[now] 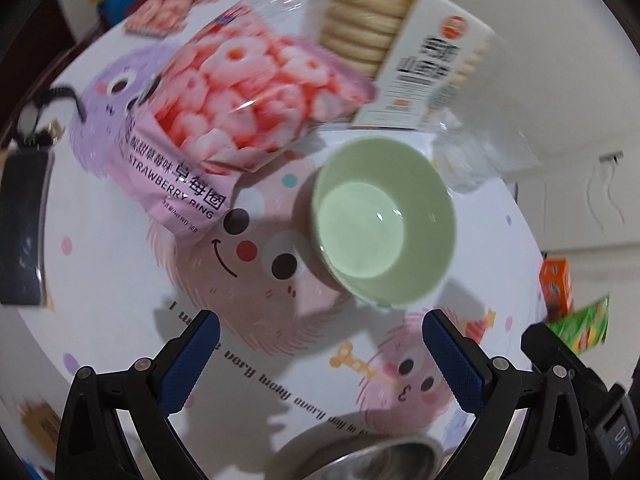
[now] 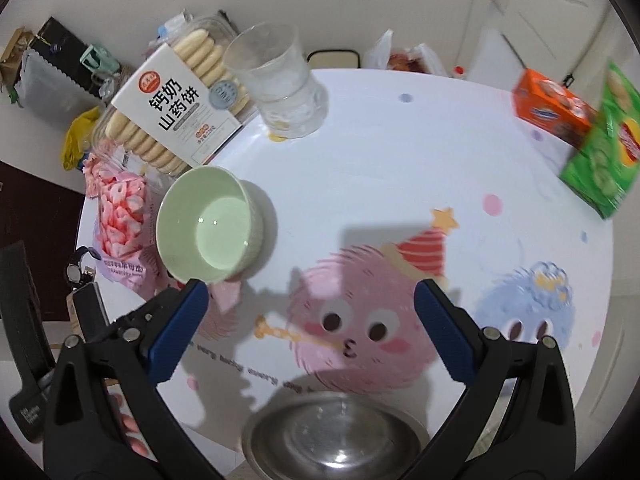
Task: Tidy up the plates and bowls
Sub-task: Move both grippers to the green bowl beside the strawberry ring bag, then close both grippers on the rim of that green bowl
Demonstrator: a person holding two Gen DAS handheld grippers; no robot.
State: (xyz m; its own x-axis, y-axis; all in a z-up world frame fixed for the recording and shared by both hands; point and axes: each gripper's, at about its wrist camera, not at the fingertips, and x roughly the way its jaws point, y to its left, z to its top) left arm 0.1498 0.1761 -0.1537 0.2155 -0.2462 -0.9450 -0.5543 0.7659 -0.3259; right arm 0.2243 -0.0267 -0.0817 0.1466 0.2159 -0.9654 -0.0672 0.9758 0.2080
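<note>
A pale green bowl (image 1: 384, 222) stands empty and upright on the cartoon-print tablecloth (image 1: 120, 280); it also shows in the right wrist view (image 2: 210, 226). A steel bowl (image 2: 336, 438) sits at the near table edge, partly visible in the left wrist view (image 1: 376, 460). My left gripper (image 1: 320, 328) is open and empty, just short of the green bowl. My right gripper (image 2: 310, 298) is open and empty above the steel bowl, its left finger (image 2: 180, 324) close to the green bowl's near rim.
A pink strawberry-ring snack bag (image 1: 224, 120) and a biscuit box (image 2: 176, 108) lie behind the green bowl. A clear plastic cup (image 2: 280, 84) stands at the back. An orange box (image 2: 552, 100) and a green chip bag (image 2: 604, 148) are at the right edge.
</note>
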